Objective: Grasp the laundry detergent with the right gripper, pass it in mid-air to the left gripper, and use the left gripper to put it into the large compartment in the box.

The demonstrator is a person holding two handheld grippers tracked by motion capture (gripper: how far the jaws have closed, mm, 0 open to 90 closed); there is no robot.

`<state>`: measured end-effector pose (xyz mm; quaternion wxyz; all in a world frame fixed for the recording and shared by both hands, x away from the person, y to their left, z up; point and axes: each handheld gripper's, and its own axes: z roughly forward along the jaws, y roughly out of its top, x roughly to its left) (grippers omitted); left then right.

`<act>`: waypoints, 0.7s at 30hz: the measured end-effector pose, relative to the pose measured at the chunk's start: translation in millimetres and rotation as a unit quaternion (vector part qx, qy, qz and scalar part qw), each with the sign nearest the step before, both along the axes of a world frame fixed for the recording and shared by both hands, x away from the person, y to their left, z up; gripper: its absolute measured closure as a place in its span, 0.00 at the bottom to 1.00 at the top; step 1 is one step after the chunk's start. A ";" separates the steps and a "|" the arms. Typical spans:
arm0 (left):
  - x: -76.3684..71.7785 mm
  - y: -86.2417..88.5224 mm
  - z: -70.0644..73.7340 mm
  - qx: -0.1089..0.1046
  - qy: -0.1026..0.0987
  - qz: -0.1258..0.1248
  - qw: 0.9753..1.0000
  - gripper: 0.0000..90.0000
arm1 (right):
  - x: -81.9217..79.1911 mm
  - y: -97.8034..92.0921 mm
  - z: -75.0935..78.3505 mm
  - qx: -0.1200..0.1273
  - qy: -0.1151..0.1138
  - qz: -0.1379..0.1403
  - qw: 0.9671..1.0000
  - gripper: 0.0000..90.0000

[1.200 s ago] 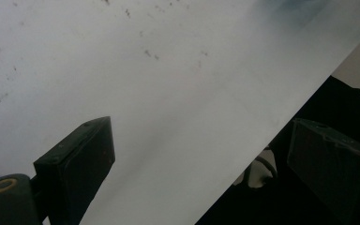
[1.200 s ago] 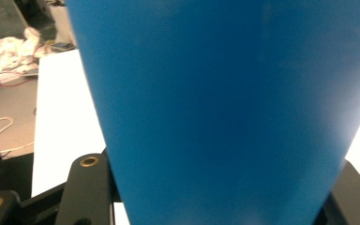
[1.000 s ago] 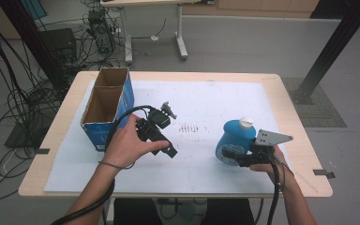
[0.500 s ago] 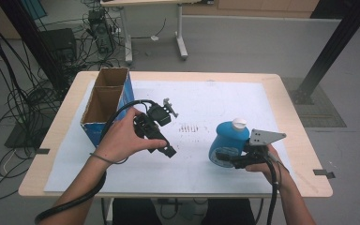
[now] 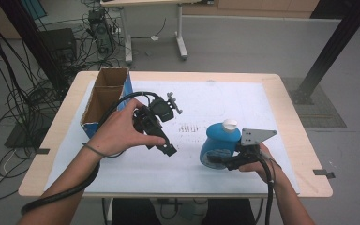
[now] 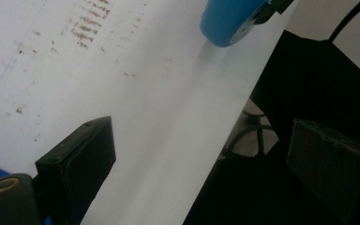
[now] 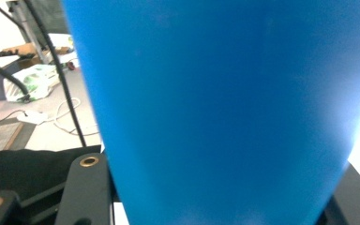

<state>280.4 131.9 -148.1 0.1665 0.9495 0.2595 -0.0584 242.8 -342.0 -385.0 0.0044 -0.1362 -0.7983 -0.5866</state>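
1. The blue bottle [image 5: 219, 146] stands on the white sheet [image 5: 225, 101] near the table's front right edge, tilted a little, its white cap [image 5: 229, 124] on top.
2. The right gripper [image 5: 217, 160] grips the bottle low on its side facing the person, with the jaws closed against its body. In the right gripper view the bottle's blue wall [image 7: 225, 108] sits between the two black jaws and touches both.
3. The left gripper [image 5: 168, 149] is held over the sheet, well apart from the bottle and to its left. Its jaws stand wide with nothing between them; in the left gripper view the bottle's base [image 6: 232, 21] shows far off at the top.
4. The cardboard box [image 5: 104, 98] stands open at the table's back left, just beside the left hand [image 5: 122, 131].
5. The right hand [image 5: 258, 161] is largely covered by the gripper's grey plate. The right jaw tips are hard to make out from above against the bottle. The bottle's cap and base are cut off in the right gripper view.
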 end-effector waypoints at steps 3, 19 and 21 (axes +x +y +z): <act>-0.5 -5.4 3.8 0.006 -0.002 -0.013 1.000 0.09 | 4.1 5.0 1.6 -0.004 0.002 0.013 1.000 0.47; -1.7 -32.8 20.8 0.041 -0.002 -0.069 0.997 0.09 | 17.4 34.3 4.6 -0.015 0.004 0.064 0.998 0.47; -2.3 -37.9 22.9 0.048 -0.002 -0.079 0.996 0.09 | 18.9 38.2 4.4 -0.017 0.004 0.070 0.997 0.47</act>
